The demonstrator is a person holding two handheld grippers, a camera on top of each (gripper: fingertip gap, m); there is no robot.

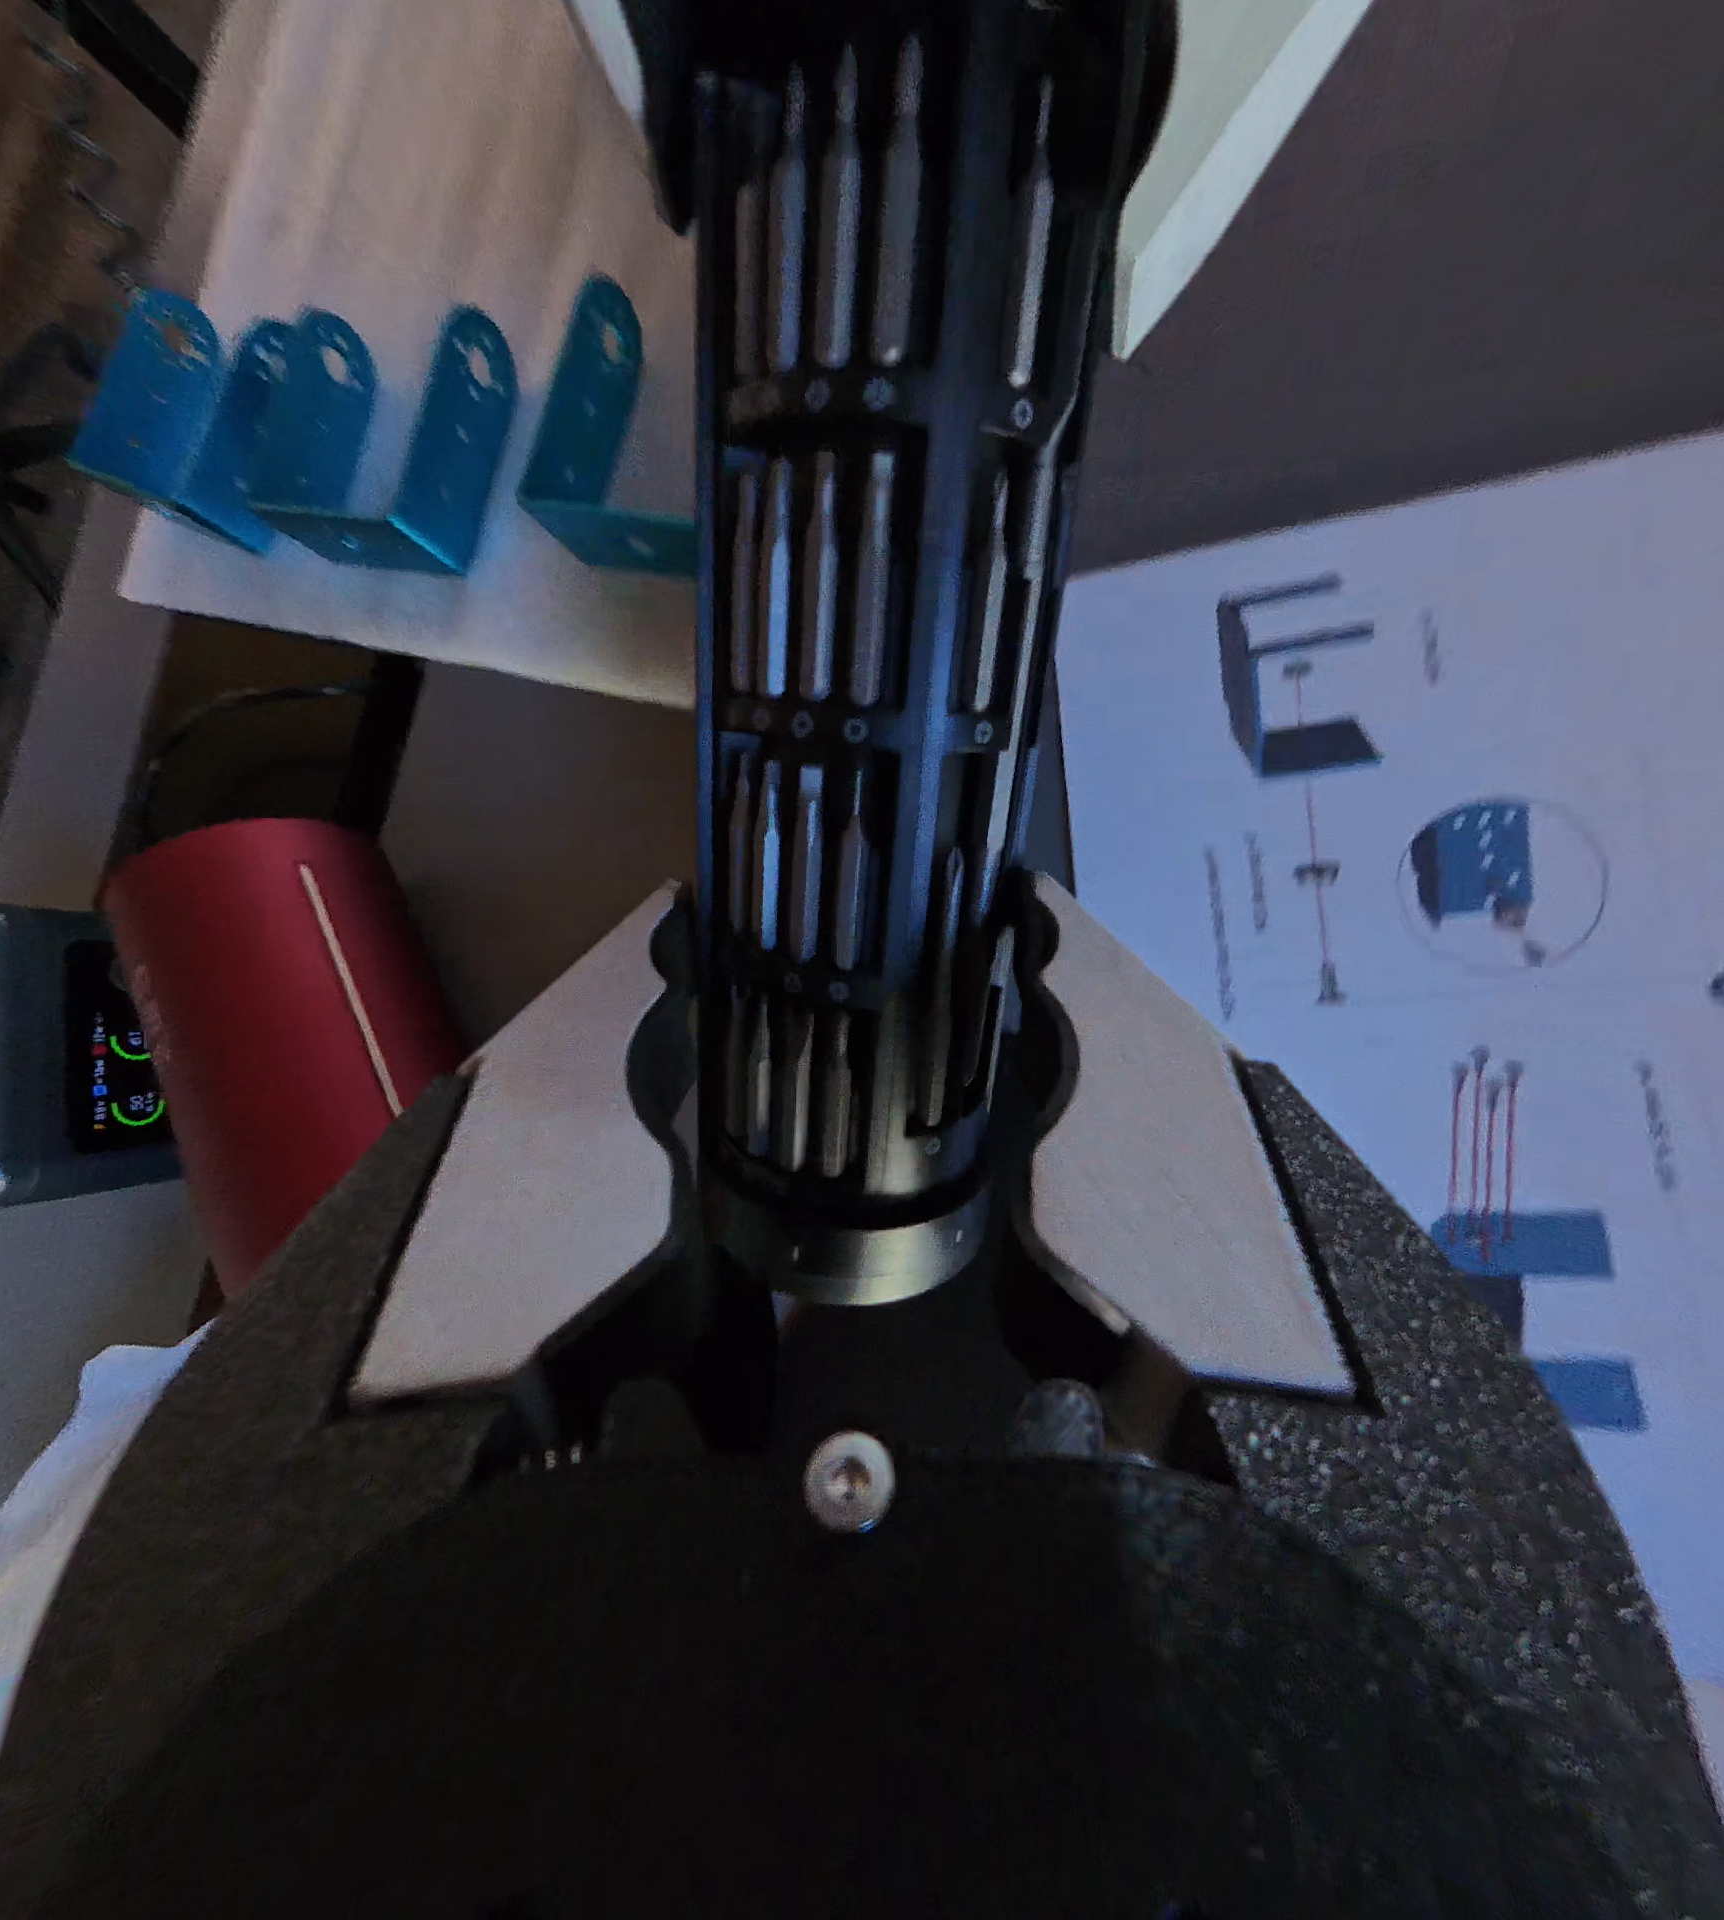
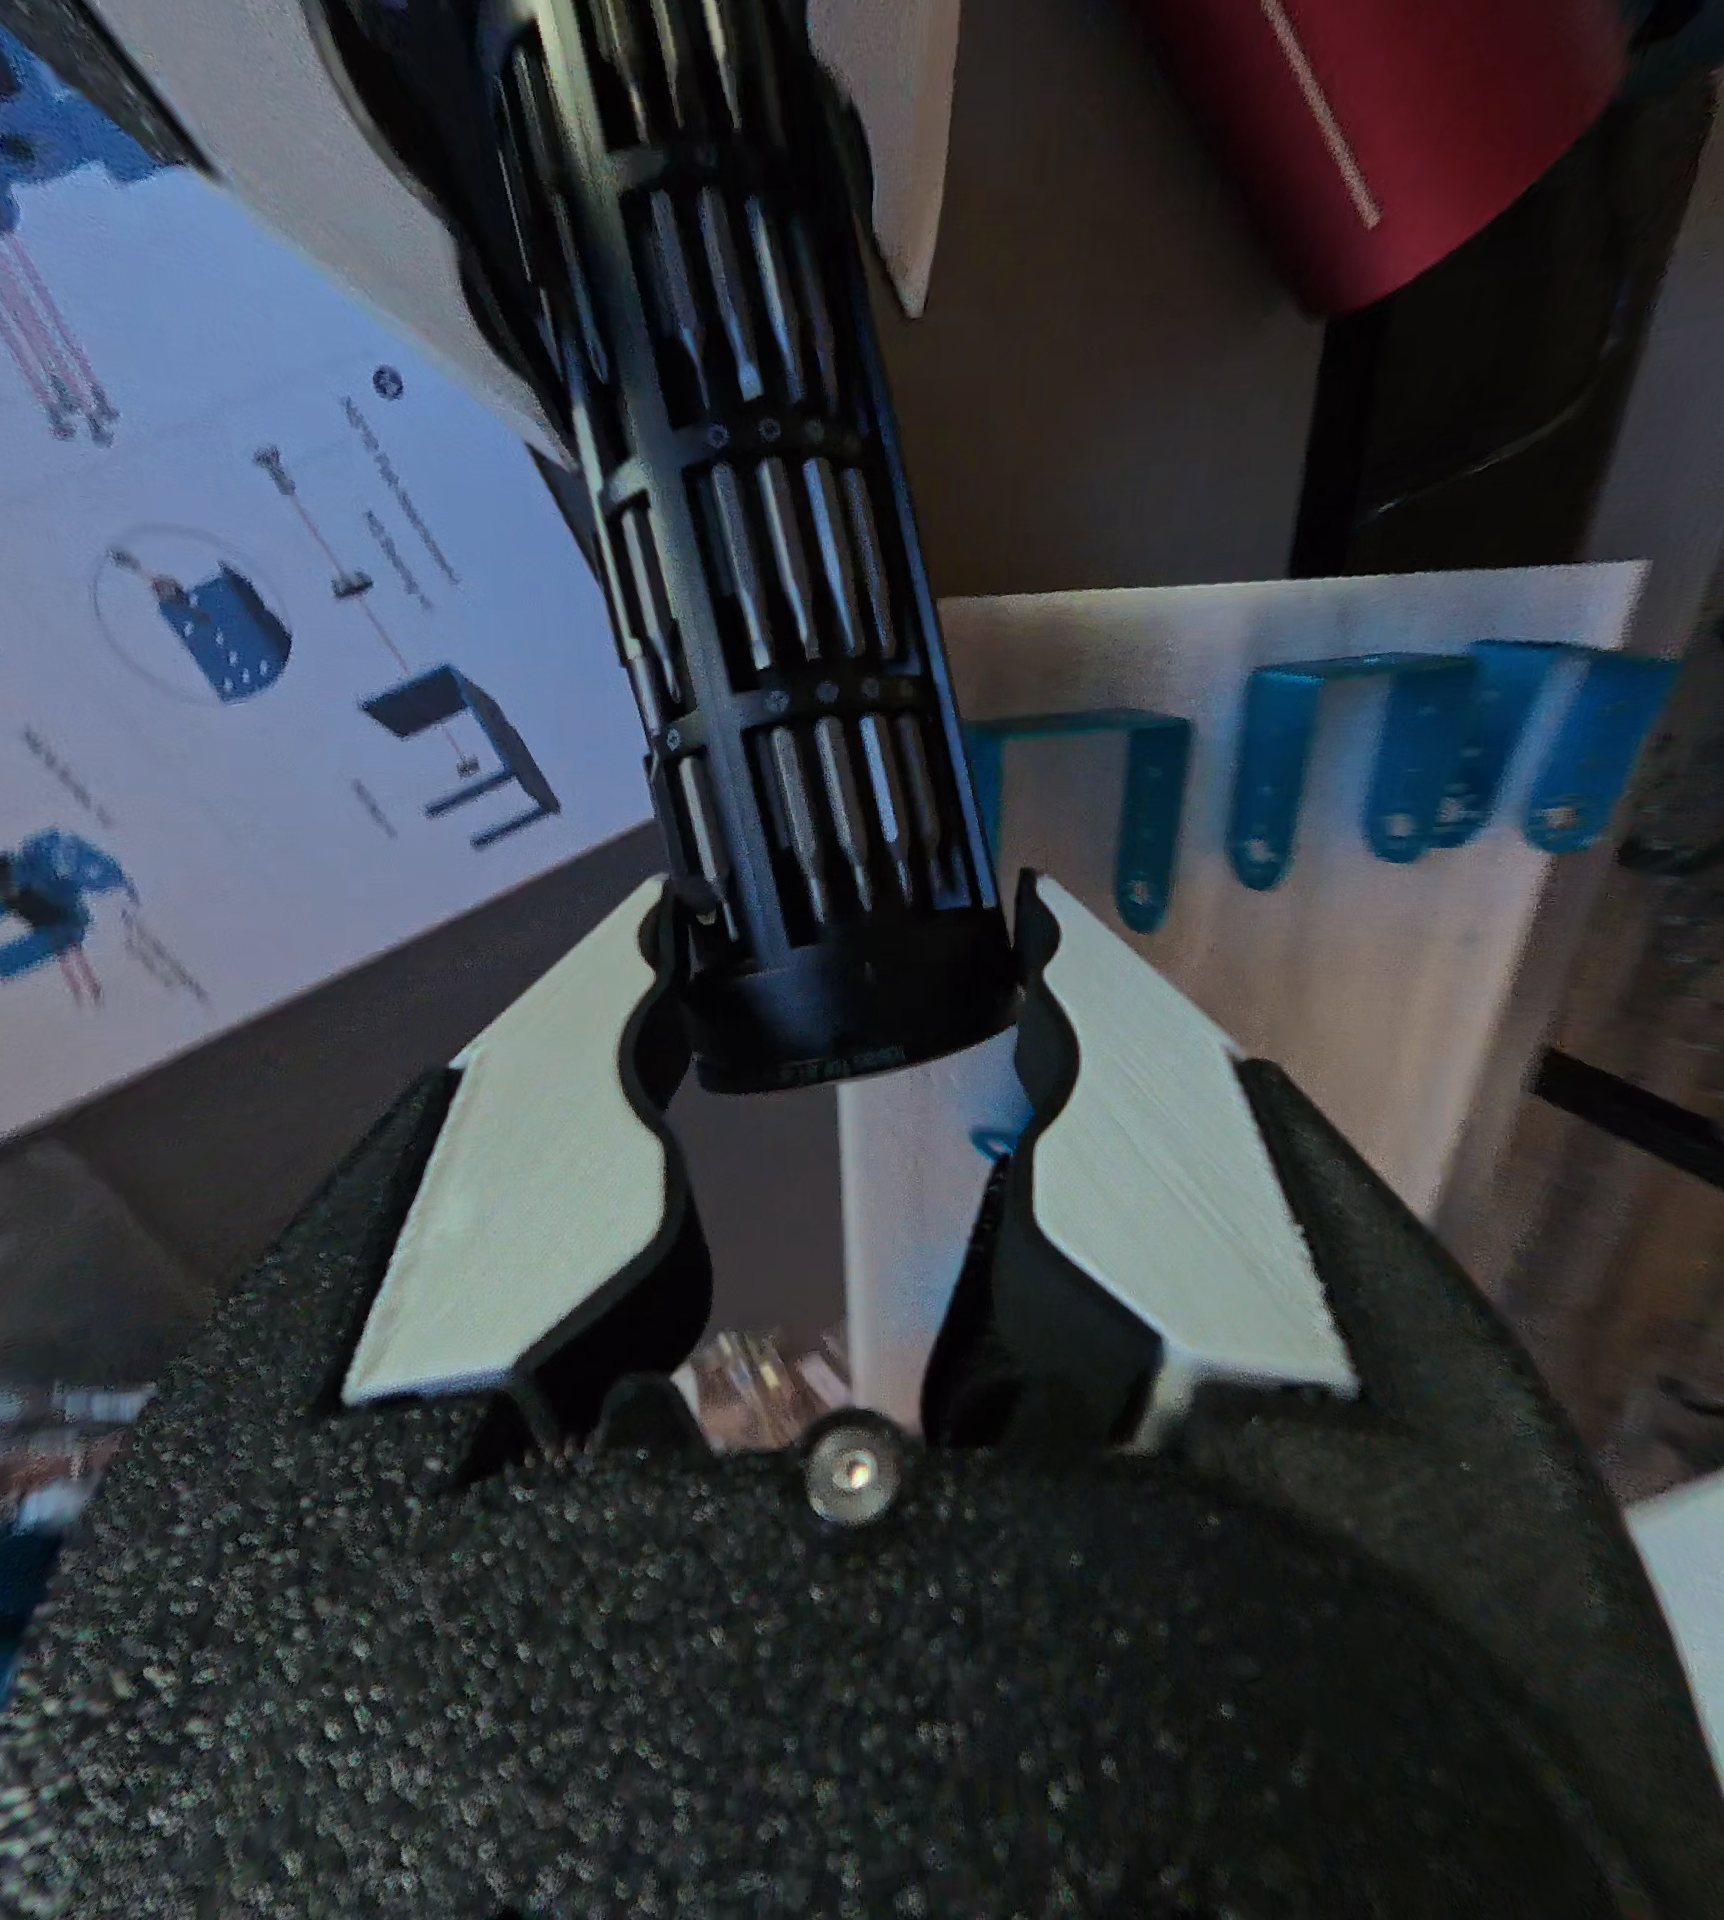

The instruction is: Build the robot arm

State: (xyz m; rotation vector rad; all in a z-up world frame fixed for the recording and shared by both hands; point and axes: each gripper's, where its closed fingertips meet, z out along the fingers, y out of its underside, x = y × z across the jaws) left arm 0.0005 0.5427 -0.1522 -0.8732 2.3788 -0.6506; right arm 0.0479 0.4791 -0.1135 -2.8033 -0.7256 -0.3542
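A black cylindrical bit holder (image 1: pixel 837 582) with rows of silver screwdriver bits in its slots is held in the air between both grippers. My left gripper (image 1: pixel 853 904) is shut on the end with the silver ring (image 1: pixel 879 1262), its white pads on either side. In the right wrist view the same holder (image 2: pixel 796 582) runs away from me, and my right gripper (image 2: pixel 842 904) is shut on its black end cap (image 2: pixel 853 1013). The other gripper's pale finger shows at the holder's far end in each view (image 1: pixel 1242 156) (image 2: pixel 370 229).
Several blue metal brackets (image 1: pixel 442 436) (image 2: pixel 1409 748) stand on a white sheet (image 1: pixel 370 603). A printed sheet with assembly drawings (image 1: pixel 1460 831) (image 2: pixel 214 520) lies beside them. A red cylinder (image 1: pixel 255 1018) (image 2: pixel 1377 135), a grey device with a lit screen (image 1: pixel 6 1049) and a white cloth (image 1: pixel 37 1455) lie nearby. Tip to tip, the grippers are about 9 centimeters apart. My left gripper's tips are some 10 centimeters from the red cylinder (image 2: pixel 1377 135). Look for it in the left wrist view (image 1: pixel 290 921) too.
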